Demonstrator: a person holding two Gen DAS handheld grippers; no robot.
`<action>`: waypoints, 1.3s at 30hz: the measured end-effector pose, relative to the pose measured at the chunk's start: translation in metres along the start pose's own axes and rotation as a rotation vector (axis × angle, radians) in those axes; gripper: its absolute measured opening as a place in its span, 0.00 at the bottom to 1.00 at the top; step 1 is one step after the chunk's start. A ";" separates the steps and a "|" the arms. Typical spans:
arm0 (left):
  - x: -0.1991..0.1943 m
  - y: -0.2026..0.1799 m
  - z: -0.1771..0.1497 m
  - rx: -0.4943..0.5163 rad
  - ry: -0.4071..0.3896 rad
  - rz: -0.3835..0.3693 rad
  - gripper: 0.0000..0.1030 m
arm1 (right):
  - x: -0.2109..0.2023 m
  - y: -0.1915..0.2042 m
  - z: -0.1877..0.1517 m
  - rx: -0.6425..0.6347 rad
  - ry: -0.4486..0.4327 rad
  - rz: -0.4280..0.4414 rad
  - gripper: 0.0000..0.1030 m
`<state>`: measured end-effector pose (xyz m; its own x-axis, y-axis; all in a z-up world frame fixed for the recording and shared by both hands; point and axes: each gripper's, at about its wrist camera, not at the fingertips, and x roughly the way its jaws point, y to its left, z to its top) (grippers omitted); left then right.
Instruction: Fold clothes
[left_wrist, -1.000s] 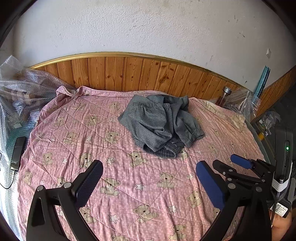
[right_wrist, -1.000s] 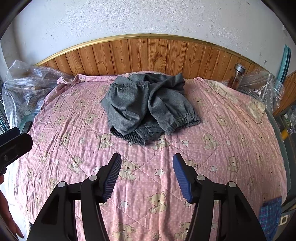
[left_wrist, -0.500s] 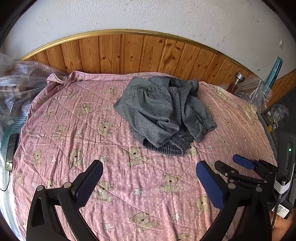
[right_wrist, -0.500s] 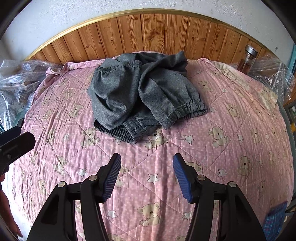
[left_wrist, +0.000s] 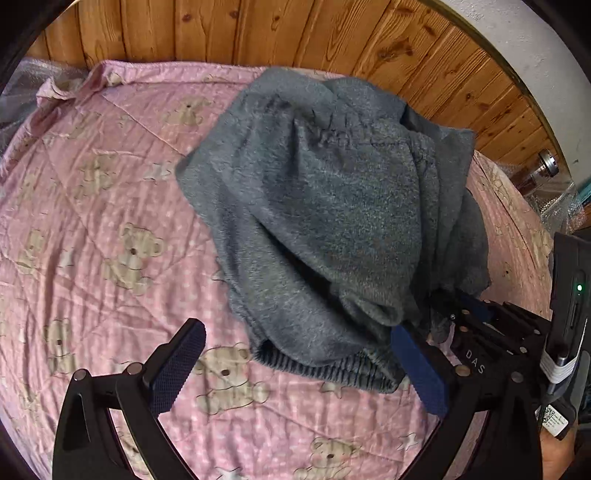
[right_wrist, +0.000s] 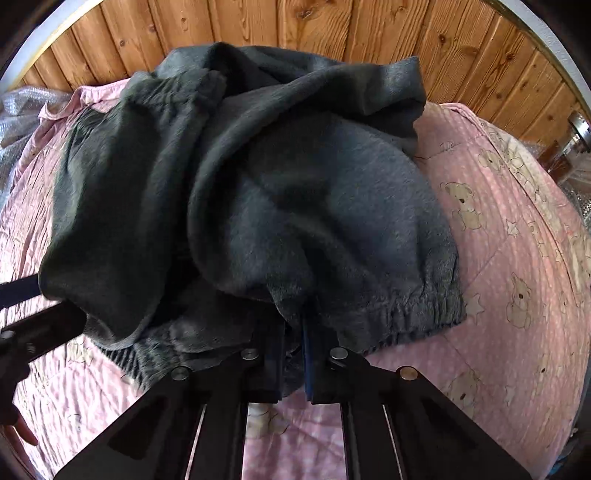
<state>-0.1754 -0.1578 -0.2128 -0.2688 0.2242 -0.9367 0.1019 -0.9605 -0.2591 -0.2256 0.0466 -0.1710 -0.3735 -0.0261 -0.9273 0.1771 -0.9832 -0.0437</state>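
Observation:
A crumpled grey garment (left_wrist: 325, 221) with elastic cuffs lies in a heap on the pink teddy-bear quilt (left_wrist: 92, 221). My left gripper (left_wrist: 299, 369) is open just above the quilt, and the garment's ribbed near hem lies between its fingers, untouched. In the left wrist view my right gripper (left_wrist: 469, 306) reaches in from the right, into a fold at the heap's near right edge. The right wrist view shows the right gripper (right_wrist: 291, 350) shut on a pinch of the grey garment (right_wrist: 258, 184) beside the elastic cuff (right_wrist: 417, 310).
Wooden panelling (left_wrist: 332, 37) runs behind the bed. A glass bottle with a metal cap (left_wrist: 543, 166) and bubble wrap stand at the far right. More bubble wrap (right_wrist: 14, 118) lies at the far left. A person's hand (right_wrist: 18, 428) shows at the lower left.
Both grippers moved forward and down to the garment's near edge. The right gripper went from open to shut on the fabric. The left stayed open.

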 end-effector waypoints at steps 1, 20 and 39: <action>0.016 0.001 0.004 -0.003 0.050 -0.031 0.99 | -0.009 -0.017 0.003 0.042 -0.032 -0.016 0.02; -0.085 0.022 -0.054 0.035 -0.080 -0.305 0.21 | -0.036 0.032 0.008 0.262 0.024 0.532 0.59; -0.059 0.033 -0.065 0.049 -0.051 -0.208 0.63 | -0.183 -0.285 -0.121 0.780 -0.233 -0.167 0.06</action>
<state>-0.0937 -0.1924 -0.1816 -0.3278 0.4105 -0.8509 -0.0067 -0.9017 -0.4324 -0.0970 0.3531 -0.0336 -0.5333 0.1789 -0.8268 -0.5473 -0.8182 0.1760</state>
